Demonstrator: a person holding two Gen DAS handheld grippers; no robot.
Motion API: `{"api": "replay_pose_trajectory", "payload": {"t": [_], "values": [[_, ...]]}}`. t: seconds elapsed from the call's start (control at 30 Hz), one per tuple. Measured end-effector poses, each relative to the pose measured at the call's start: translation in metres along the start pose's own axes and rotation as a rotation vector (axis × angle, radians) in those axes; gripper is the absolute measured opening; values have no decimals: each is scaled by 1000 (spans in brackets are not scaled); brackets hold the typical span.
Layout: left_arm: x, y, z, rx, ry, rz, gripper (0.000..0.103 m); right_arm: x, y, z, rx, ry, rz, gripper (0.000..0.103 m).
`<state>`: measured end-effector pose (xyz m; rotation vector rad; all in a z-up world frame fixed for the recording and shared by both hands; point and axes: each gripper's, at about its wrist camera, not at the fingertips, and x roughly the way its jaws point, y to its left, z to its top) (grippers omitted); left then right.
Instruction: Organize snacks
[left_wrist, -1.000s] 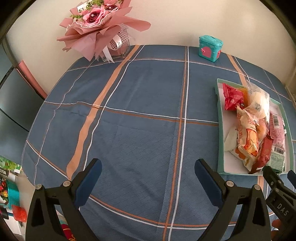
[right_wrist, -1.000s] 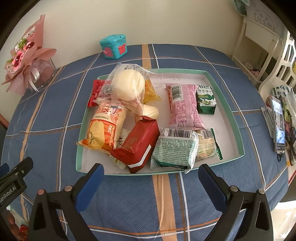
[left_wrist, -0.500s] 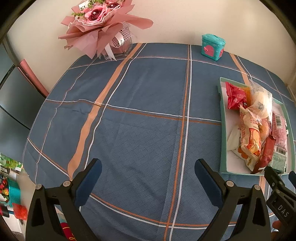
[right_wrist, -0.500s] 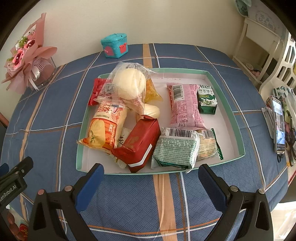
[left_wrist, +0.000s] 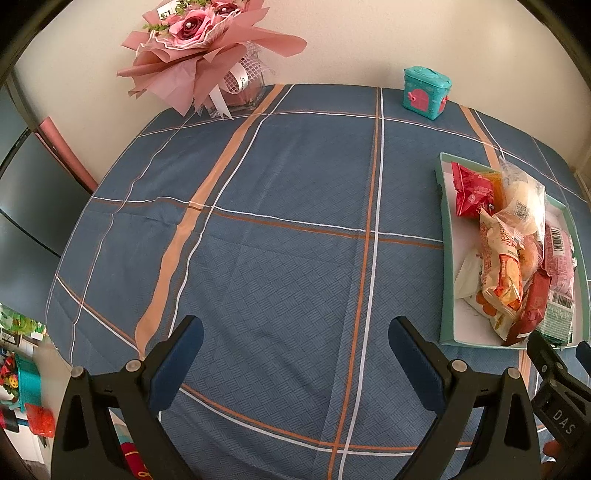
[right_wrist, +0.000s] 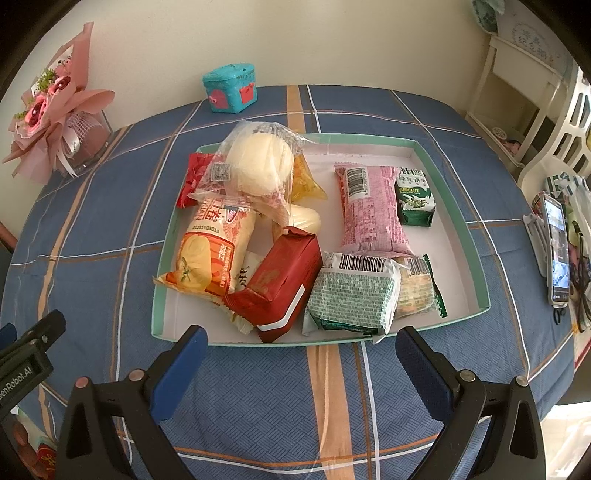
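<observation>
A teal-rimmed white tray holds several snack packs: a clear bag with a pale bun, an orange and white pack, a dark red pack, a pink pack, a green carton and a green checked pack. My right gripper is open and empty, just short of the tray's near rim. My left gripper is open and empty over bare cloth, left of the tray.
A pink flower bouquet in a glass vase and a small teal box stand at the table's far edge. A phone on a stand sits at the right edge. The blue plaid cloth covers the table.
The left wrist view has shifted slightly; bouquet and tray sit a little further right and lower. The right gripper has barely moved. Both stay open.
</observation>
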<state>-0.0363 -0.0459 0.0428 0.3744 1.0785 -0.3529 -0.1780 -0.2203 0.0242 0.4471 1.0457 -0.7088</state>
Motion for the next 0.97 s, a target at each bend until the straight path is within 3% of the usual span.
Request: {"api": "replay_pose_trajectory", "payload": {"t": [0.97], "values": [[-6,1,1,-13,-24,-10,100,0,2,-1,-6,7,-1,103]]}}
